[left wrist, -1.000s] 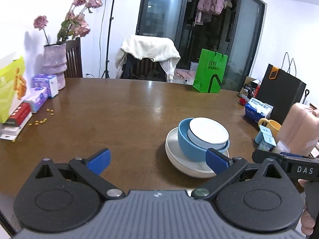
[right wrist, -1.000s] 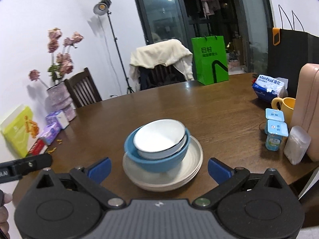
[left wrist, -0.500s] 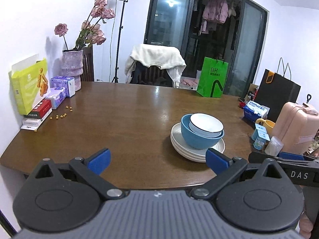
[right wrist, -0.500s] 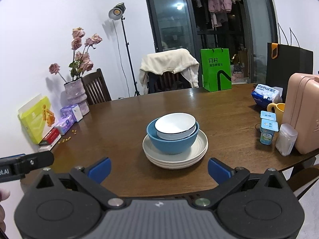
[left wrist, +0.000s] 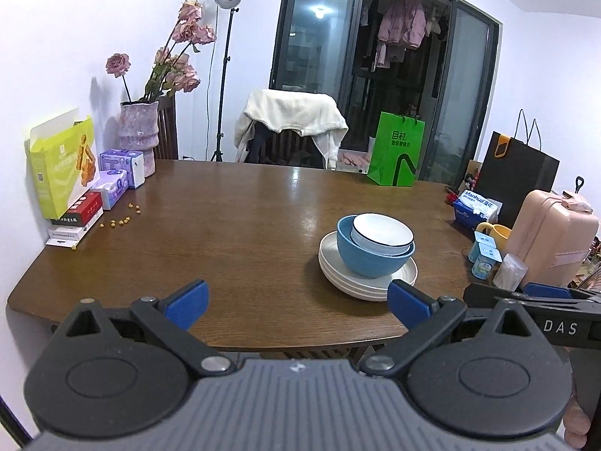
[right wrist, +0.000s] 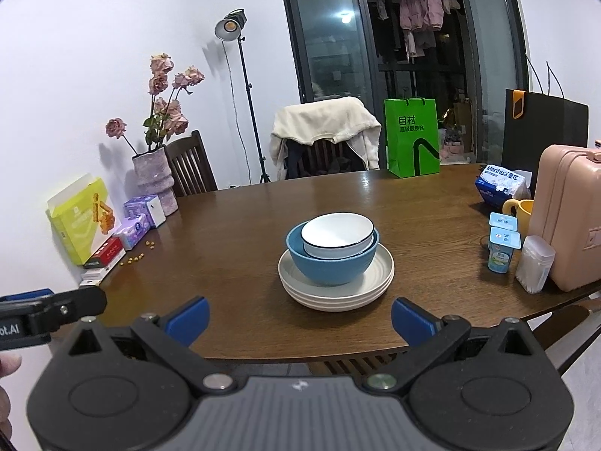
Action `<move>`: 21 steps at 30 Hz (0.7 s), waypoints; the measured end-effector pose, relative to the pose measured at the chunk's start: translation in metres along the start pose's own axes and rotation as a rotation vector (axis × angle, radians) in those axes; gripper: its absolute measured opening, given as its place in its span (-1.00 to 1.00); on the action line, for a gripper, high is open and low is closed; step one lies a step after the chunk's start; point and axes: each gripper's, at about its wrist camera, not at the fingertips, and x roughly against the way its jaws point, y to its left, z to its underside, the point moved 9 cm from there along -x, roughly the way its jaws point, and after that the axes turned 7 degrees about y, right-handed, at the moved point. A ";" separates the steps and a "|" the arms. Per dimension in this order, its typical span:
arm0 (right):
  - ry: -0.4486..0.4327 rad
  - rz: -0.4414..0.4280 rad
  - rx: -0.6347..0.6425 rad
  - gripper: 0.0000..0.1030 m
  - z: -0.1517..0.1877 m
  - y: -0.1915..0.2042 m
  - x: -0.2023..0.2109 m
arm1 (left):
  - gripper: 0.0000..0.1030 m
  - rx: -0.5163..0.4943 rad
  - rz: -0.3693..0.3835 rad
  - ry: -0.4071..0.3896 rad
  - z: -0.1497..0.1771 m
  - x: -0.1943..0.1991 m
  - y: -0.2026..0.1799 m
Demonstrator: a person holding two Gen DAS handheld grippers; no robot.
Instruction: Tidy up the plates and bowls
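Observation:
A white bowl [left wrist: 379, 230] [right wrist: 336, 230] with a dark rim sits nested in a blue bowl [left wrist: 370, 259] [right wrist: 326, 267], which stands on a stack of cream plates [left wrist: 338, 274] [right wrist: 379, 274] on the brown table [left wrist: 233, 225] [right wrist: 240, 251]. My left gripper [left wrist: 296, 302] is open and empty, held back over the table's near edge, left of the stack. My right gripper [right wrist: 298, 317] is open and empty, also near the front edge, facing the stack. Each gripper shows at the edge of the other's view.
At the table's left stand a vase of pink flowers [right wrist: 154, 176], tissue packs [right wrist: 144, 210], a yellow-green box [right wrist: 80, 221] and scattered yellow bits [left wrist: 120, 220]. At the right are yoghurt cups [right wrist: 503, 244], a yellow mug [right wrist: 520, 208], a pink suitcase [right wrist: 567, 218] and a green bag [right wrist: 411, 137].
Both grippers have pulled back and up from the stack, which now looks smaller and farther. The bowls and plates have not moved. Both grippers stay open.

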 end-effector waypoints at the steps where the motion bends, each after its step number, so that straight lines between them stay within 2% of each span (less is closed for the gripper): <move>1: -0.001 -0.001 0.001 1.00 0.000 0.001 0.001 | 1.00 0.000 -0.001 -0.002 0.000 0.001 0.000; 21: -0.003 -0.005 0.013 1.00 0.001 0.002 0.007 | 1.00 0.001 -0.004 -0.004 0.002 0.004 -0.002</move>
